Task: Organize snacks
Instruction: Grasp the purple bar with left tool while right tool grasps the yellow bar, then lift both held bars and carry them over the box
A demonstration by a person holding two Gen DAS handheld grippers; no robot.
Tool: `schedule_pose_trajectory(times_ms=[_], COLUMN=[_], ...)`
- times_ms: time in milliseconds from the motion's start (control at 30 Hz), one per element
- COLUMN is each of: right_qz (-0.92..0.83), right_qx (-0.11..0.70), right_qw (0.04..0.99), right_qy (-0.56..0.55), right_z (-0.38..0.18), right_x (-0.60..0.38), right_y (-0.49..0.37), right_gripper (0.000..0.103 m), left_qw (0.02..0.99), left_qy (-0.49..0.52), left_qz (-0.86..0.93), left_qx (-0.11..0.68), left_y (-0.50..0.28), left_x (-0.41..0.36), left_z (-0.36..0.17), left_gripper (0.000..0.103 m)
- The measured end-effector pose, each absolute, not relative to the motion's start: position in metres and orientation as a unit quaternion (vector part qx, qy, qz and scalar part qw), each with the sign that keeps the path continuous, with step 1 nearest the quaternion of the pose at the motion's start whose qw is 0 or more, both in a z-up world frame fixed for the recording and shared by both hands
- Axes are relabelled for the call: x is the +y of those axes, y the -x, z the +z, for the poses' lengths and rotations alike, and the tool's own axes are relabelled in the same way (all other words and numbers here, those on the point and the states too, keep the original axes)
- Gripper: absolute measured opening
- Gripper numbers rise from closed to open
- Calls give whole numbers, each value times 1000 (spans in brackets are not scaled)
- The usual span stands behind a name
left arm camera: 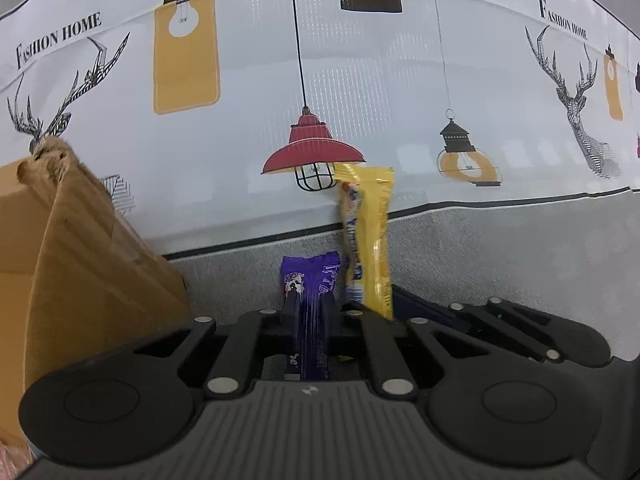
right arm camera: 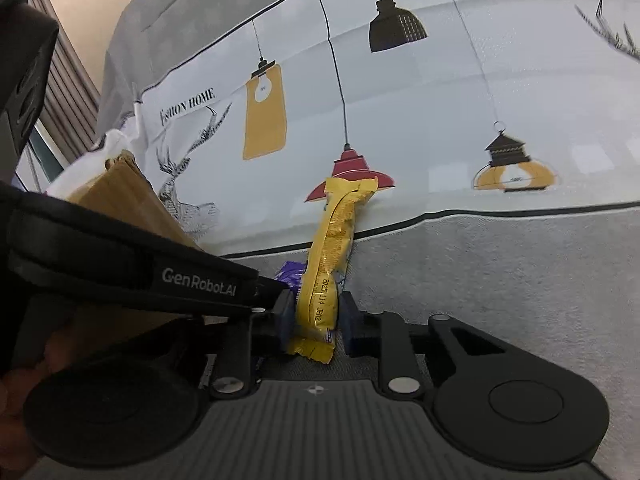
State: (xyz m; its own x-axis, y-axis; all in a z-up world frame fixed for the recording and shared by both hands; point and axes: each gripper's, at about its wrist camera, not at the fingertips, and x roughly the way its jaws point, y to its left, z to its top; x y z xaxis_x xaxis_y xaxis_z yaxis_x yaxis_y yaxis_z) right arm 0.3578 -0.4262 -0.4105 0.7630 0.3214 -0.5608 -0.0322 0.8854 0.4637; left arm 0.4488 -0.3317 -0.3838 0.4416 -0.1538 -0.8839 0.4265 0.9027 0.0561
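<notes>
My left gripper [left arm camera: 310, 306] is shut on a purple snack bar [left arm camera: 310, 280] that stands upright between its fingers. My right gripper [right arm camera: 316, 312] is shut on a yellow snack bar [right arm camera: 334, 248], also held upright. In the left wrist view the yellow bar [left arm camera: 370, 232] rises just right of the purple one, with the right gripper's black body [left arm camera: 520, 328] beside it. In the right wrist view the left gripper's body [right arm camera: 132, 268] crosses at the left and a bit of purple wrapper [right arm camera: 290, 276] shows behind the yellow bar.
A brown cardboard box [left arm camera: 72, 264] stands close at the left; it also shows in the right wrist view [right arm camera: 124, 196]. Ahead is a cloth [left arm camera: 400, 100] printed with lamps and deer, with a grey band [left arm camera: 500, 248] below it.
</notes>
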Motion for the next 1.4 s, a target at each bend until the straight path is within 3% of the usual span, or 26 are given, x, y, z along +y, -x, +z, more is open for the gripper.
schedule_pose_trajectory(times_ms=[333,367,433,467,500,567,600,633,667,700,733,1033,1400], right_qz=[65,59,37,29,21,26,38,46,49,49,43,22,-14], right_qx=[348,354,367,369,366,352,347,348,355,362,370,362,292], right_qw=[909,905,902,902,902,905,907,908,909,909,910,899,926], right_qy=[-220,-228,-224,-223,-227,-236,-235,-229,-215,-199,-184,-247,-240], right_z=[-382,-383,-387,-388,-388,-387,-388,-390,-394,-398,-400,-384,-303], right_x=[-461,-466,-470,-472,-474,-476,-474,-471,-467,-462,-458,-469,-433], right_y=[-310,-309,-309,-310,-311,-313,-317,-321,-327,-332,-336,-300,-214], right_gripper=[26,26,27,31,38,72,76,75,62,46,20,18,18], left_qw=[822,822,824,821,820,825,826,826,827,826,825,831,862], left_qy=[-128,-138,-156,-156,-146,-127,-131,-131,-133,-138,-139,-103,-32], left_qz=[-194,-190,-179,-173,-171,-174,-178,-187,-193,-196,-198,-223,-234], left_qx=[519,518,515,522,527,522,518,515,511,509,510,499,448], left_y=[-401,-395,-388,-386,-386,-386,-385,-384,-383,-382,-381,-355,-290], left_x=[-325,-325,-325,-324,-321,-314,-314,-315,-317,-319,-320,-314,-252], left_z=[-381,-385,-391,-395,-400,-403,-403,-402,-401,-399,-399,-356,-265], left_gripper=[10,14,36,53,55,56,48,38,20,16,16,15,15])
